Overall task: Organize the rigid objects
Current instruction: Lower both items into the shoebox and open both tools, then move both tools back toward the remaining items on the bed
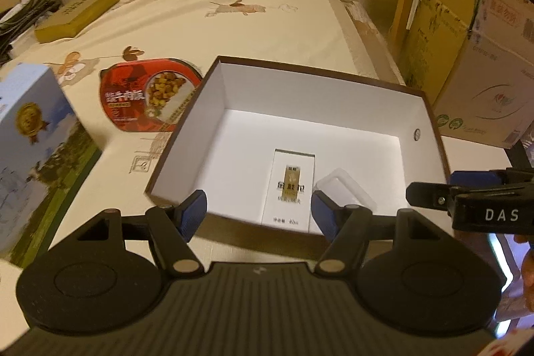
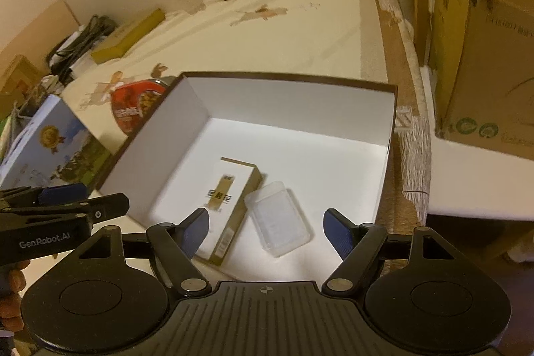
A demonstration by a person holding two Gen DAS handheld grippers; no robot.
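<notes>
Tablecloth (image 1: pixel 233 32) covers the surface ahead of both grippers, cream with small cartoon prints. On it, straight in front of the left gripper (image 1: pixel 258 216) and the right gripper (image 2: pixel 266 231), sits the open box (image 1: pixel 213 102), white inside with a dark rim (its near wall lies just past both sets of fingertips). Cartons (image 1: pixel 480 55) stand beyond the box, off to the right of both tools. A blue box (image 1: pixel 33 135) stands to the left of the left gripper, and ahead of it, touching the open box's left wall, lies a red tray (image 1: pixel 147 95) with a printed food lid. Farther off to the left rests a flat olive box (image 1: pixel 76 15), with dark cables (image 1: pixel 23 9) beside it at the table's edge.

Inside the open box, near its front wall, a white-and-gold carton (image 1: pixel 292 186) lies flat, seen between the left gripper's fingertips. Just to its right lies a clear plastic case (image 2: pixel 278 217), which the right wrist view shows between the right gripper's fingertips.

Both grippers are released, jaws spread wide and holding nothing; they hover side by side over the box's near edge.
</notes>
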